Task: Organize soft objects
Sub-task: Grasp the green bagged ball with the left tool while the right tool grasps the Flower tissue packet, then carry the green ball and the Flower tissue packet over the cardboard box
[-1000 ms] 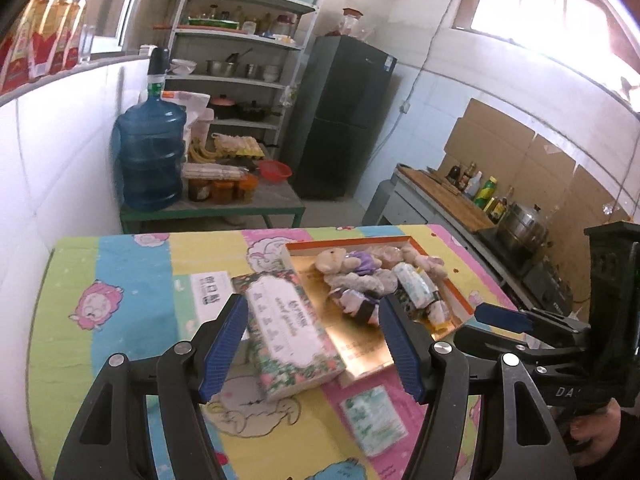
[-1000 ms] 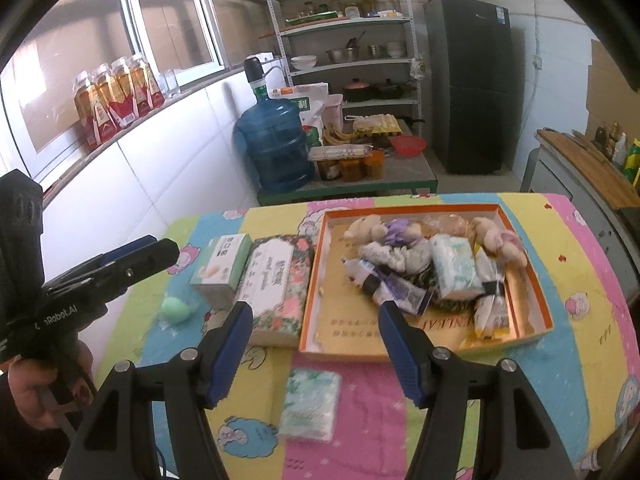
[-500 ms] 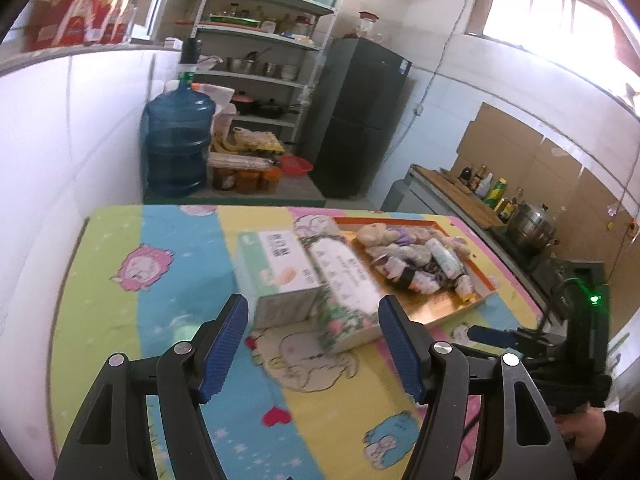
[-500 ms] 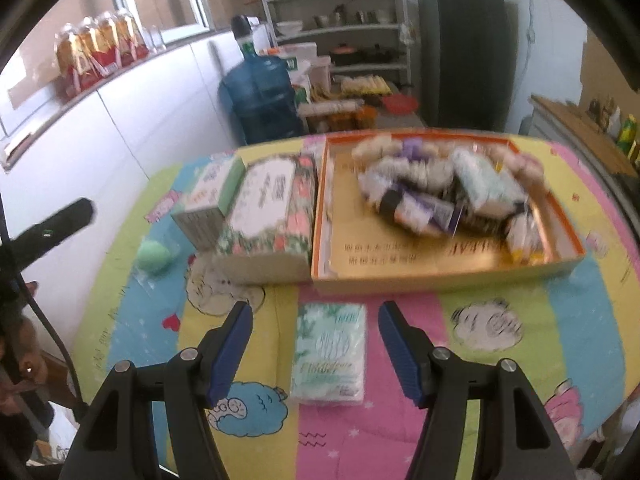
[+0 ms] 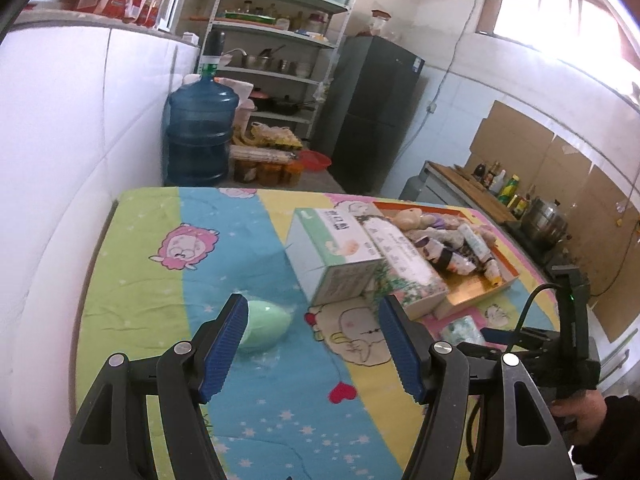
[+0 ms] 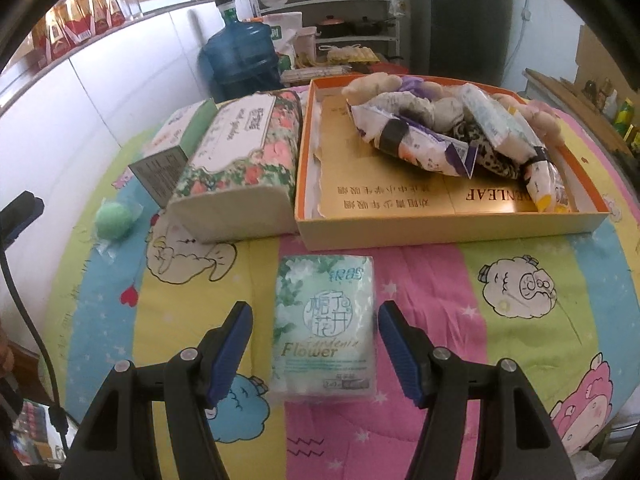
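Far left, the green sponge egg (image 5: 264,326) sits in its clear wrap on the quilt (image 5: 160,280), just inside the left gripper (image 5: 312,350), whose jaws stand wide and hold nothing. Moving right, 2 tissue boxes lie side by side: the white-green box (image 6: 176,140), then the floral tissue box (image 6: 244,148), pressed against the orange tray (image 6: 452,226) heaped with soft toys and packets (image 6: 436,124). Nearer the camera, the flat tissue pack (image 6: 325,320) lies on the quilt between the fingers of the right gripper (image 6: 316,350), jaws spread wide, nothing gripped yet. That looks like the step in hand: best to sink both fingers low beside the pack's long edges, close gently so the wrapper doesn't buckle, then lift clear of the tray wall before setting it in the bare front part.
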Demonstrator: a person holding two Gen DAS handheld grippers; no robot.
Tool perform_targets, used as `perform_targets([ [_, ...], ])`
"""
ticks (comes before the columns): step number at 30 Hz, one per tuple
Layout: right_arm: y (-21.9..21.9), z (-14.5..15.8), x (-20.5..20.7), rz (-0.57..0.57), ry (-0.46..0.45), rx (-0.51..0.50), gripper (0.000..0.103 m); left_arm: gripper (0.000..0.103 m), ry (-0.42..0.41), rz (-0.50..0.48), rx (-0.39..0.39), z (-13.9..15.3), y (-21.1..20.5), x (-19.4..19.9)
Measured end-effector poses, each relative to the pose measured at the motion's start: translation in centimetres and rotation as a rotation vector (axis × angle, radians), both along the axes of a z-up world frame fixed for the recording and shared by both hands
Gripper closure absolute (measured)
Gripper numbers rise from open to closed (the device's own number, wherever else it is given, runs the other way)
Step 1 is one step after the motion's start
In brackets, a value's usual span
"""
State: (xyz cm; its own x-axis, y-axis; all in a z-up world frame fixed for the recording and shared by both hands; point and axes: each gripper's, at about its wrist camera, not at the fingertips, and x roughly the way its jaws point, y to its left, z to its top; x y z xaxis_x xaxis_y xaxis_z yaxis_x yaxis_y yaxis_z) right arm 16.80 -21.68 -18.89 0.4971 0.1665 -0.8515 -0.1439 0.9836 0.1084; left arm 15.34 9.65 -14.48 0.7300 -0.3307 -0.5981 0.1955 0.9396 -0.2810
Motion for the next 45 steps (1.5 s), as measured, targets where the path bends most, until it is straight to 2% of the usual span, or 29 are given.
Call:
perform_targets([
  [7, 0.9, -1.0, 0.1, 0.015, 0.011, -0.051, 0.039, 0.034, 0.028, 0.026, 0.024, -1.8, 0.6, 1.0],
  [10, 1.1, -1.2, 0.0, 0.019, 0.011, -0.063, 0.054, 0.034, 0.041, 0.026, 0.036, -2.5, 0.7, 1.6],
  [16, 0.8, -1.3, -0.3, 0.010, 0.021, -0.020, 0.054, 0.034, 0.070, 0.015, 0.046, -4.3, 1.0, 3.8],
  [21, 1.0, -1.4, -0.3, 0.014, 0.024, -0.029, 0.054, 0.034, 0.100, -0.046, 0.039, -6.2, 1.4, 6.0],
  [27, 0.8, -1.4, -0.2, 0.009, 0.027, -0.011, 0.054, 0.034, 0.150, -0.098, 0.009, -8.4, 1.8, 7.4],
  [33, 0.7, -1.5, -0.1, 0.009, 0.027, -0.011, 0.054, 0.034, 0.175, -0.125, -0.011, -9.4, 1.3, 7.9],
  [35, 0.7, -1.4, -0.1, 0.008, 0.027, -0.010, 0.054, 0.044, 0.173, -0.129, -0.016, -9.4, 1.2, 7.9],
  [38, 0.7, -1.5, -0.1, 0.009, 0.026, -0.013, 0.054, 0.048, 0.168, -0.128, -0.021, -9.3, 1.2, 7.6],
  [45, 0.7, -1.5, 0.0, 0.008, 0.027, -0.012, 0.054, 0.050, 0.136, -0.145, 0.000, -8.7, 0.7, 6.7],
])
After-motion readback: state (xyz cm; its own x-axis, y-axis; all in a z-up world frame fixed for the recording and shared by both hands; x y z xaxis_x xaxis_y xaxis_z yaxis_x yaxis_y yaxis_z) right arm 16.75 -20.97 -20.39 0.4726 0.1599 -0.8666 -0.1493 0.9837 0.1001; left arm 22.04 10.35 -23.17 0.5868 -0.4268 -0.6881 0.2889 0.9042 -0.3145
